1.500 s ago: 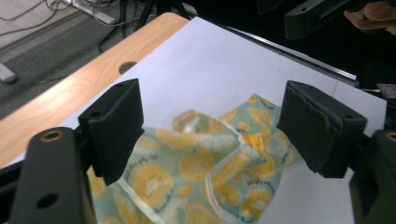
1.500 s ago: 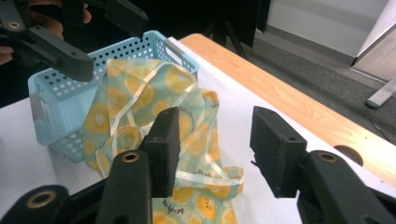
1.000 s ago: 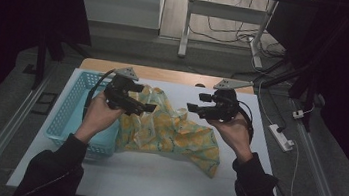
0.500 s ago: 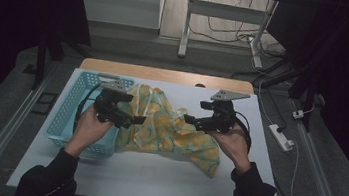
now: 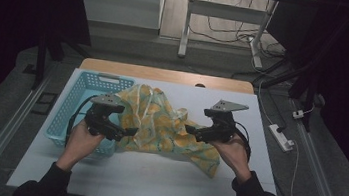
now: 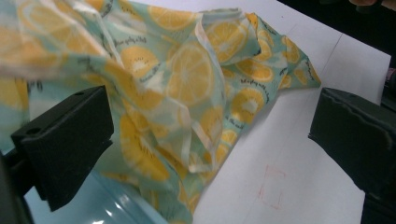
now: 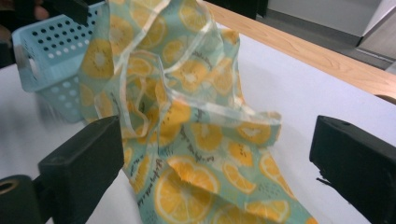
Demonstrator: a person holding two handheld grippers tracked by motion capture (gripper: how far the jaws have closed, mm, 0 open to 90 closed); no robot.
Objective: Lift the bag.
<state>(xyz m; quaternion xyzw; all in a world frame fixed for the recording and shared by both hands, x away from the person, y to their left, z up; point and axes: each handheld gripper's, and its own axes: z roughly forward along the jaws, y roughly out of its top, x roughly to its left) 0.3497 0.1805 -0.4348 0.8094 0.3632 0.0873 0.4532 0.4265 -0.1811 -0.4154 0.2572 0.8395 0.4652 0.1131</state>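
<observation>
A cloth (image 5: pixel 161 126) printed with orange slices on pale green lies crumpled on the white table (image 5: pixel 152 181), its left part draped over the rim of a blue basket (image 5: pixel 79 99). My left gripper (image 5: pixel 128 131) is at the cloth's left edge; its jaws have just been opening and now stand wide, with cloth (image 6: pixel 187 79) loose between them (image 6: pixel 210 140). My right gripper (image 5: pixel 192 130) is at the cloth's right side. Its jaws have just been opening too, and the cloth (image 7: pixel 196 121) lies between them (image 7: pixel 210 158) without either pad pressing on it.
The perforated blue basket (image 7: pixel 49 51) stands at the table's left. A wooden edge (image 5: pixel 165 74) runs along the table's far side. A faint red square (image 6: pixel 271 189) is drawn on the table. A power strip (image 5: pixel 281 136) lies on the floor at the right.
Both hands have come down and nearer the front edge. The jaws of both grippers have widened, and the cloth has slumped onto the table and basket rim.
</observation>
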